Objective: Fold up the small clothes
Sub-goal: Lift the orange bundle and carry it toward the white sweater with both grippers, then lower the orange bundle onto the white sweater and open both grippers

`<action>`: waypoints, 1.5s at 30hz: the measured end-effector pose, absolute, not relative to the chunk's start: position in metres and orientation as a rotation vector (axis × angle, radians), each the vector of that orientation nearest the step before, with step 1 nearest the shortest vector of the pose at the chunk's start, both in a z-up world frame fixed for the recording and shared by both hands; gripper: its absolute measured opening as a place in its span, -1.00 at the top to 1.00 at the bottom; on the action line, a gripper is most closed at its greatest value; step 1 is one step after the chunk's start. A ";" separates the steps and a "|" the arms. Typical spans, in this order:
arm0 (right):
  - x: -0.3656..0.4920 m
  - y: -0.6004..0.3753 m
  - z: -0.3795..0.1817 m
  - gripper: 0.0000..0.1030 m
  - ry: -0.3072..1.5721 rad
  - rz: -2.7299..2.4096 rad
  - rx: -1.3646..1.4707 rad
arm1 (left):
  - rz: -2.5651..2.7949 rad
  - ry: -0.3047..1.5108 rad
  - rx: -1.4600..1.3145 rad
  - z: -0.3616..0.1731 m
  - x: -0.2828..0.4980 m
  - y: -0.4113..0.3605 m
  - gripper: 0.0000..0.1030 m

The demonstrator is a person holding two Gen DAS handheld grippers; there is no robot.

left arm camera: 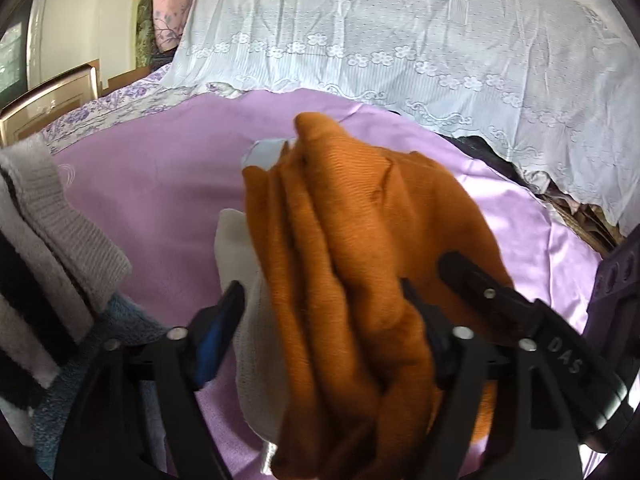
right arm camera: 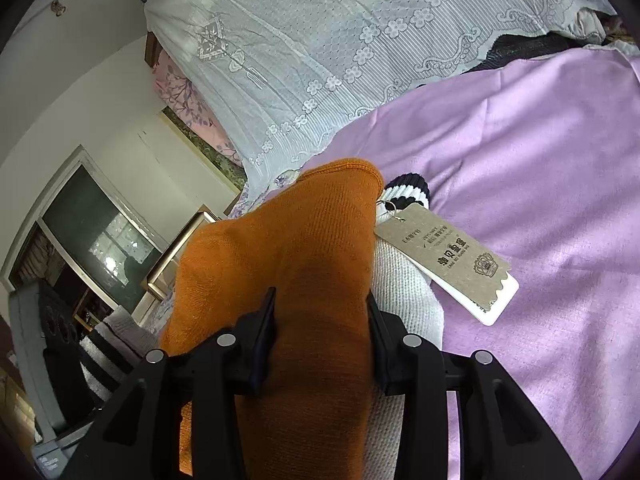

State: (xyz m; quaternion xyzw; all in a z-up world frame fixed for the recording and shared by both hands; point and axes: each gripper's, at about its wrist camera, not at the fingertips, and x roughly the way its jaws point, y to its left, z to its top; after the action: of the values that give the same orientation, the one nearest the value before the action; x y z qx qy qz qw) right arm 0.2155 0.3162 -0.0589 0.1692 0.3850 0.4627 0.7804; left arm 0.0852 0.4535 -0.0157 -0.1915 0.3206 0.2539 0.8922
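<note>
An orange knit garment point(left arm camera: 352, 264) is bunched in folds between the fingers of my left gripper point(left arm camera: 320, 316), which is shut on it together with a white knit piece point(left arm camera: 248, 300). The same orange garment point(right arm camera: 296, 256) runs between the fingers of my right gripper point(right arm camera: 322, 320), which is shut on it. A white knit garment point(right arm camera: 400, 292) with black-striped cuff and brown paper tags point(right arm camera: 444, 256) lies under it on the lilac cloth point(right arm camera: 540, 184). The other gripper's black finger point(left arm camera: 500, 304) reaches in at the right of the left wrist view.
A grey, black-striped knit item point(left arm camera: 48, 240) on a blue towel point(left arm camera: 120, 328) lies at left. A white lace bedspread point(left arm camera: 400, 32) covers the bed behind the lilac cloth point(left arm camera: 152, 200). A window point(right arm camera: 96, 240) and a gold frame point(right arm camera: 176, 256) are at left.
</note>
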 end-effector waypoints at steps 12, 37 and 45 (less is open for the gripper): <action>0.213 0.306 -0.049 0.10 0.830 1.002 0.363 | 0.550 0.615 -0.379 -0.008 0.075 0.445 -0.71; 0.172 0.286 -0.033 -0.19 0.628 0.843 0.050 | 0.779 0.614 -0.125 0.001 0.074 0.418 -0.90; 0.158 0.266 -0.026 -0.24 0.591 0.855 0.091 | 0.760 0.574 -0.131 0.001 0.061 0.407 -0.91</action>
State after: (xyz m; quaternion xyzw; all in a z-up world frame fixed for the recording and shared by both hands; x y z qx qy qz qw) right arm 0.1580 0.2657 -0.0263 0.0435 0.2825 0.4082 0.8670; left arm 0.0607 0.4071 0.0008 -0.0632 0.2762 0.3653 0.8867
